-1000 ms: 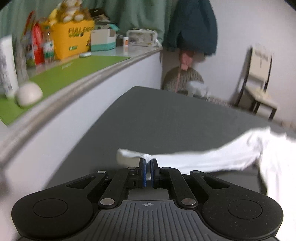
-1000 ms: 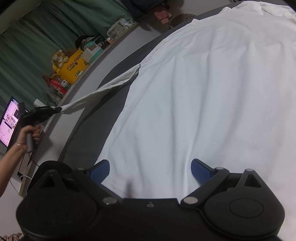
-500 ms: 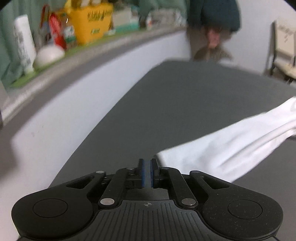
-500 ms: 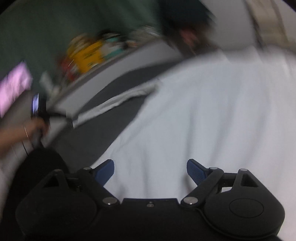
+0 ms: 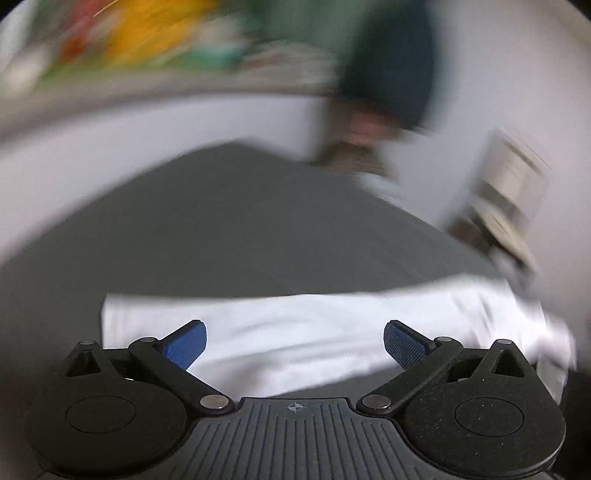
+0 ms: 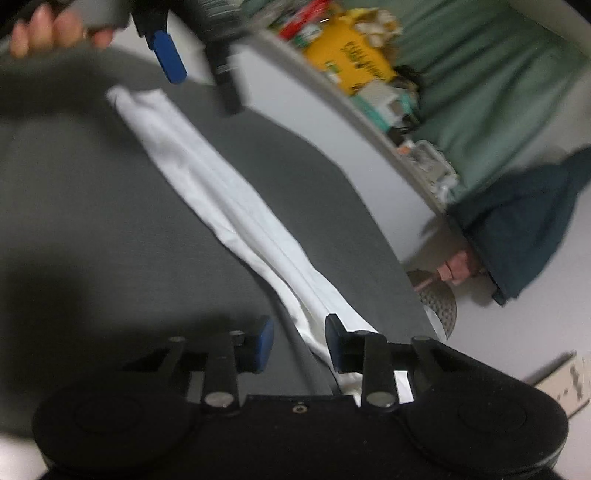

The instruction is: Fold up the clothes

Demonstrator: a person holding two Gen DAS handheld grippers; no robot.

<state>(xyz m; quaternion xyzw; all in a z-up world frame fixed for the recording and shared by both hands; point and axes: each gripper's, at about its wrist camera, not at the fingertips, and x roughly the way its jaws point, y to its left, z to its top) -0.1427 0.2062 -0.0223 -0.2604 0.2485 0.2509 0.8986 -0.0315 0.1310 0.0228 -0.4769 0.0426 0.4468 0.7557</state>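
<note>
1. Left gripper [image 5: 294,341]: blue pads [image 5: 185,344] spread wide, gripping nothing, poised just above the white sleeve [image 5: 295,332]; contact not discernible through the blur.
2. Right gripper [image 6: 299,345]: parted to a middling gap, nothing clamped; right pad [image 6: 334,341] at the sleeve's near end, touching or just over it.
3. White sleeve [image 6: 229,206]: stretched flat in a long strip across the dark grey bed [image 6: 92,203], running from the right gripper to the left gripper [image 6: 195,62].
4. Hand [image 6: 48,26] on the left gripper's handle, top left of the right wrist view.
</note>
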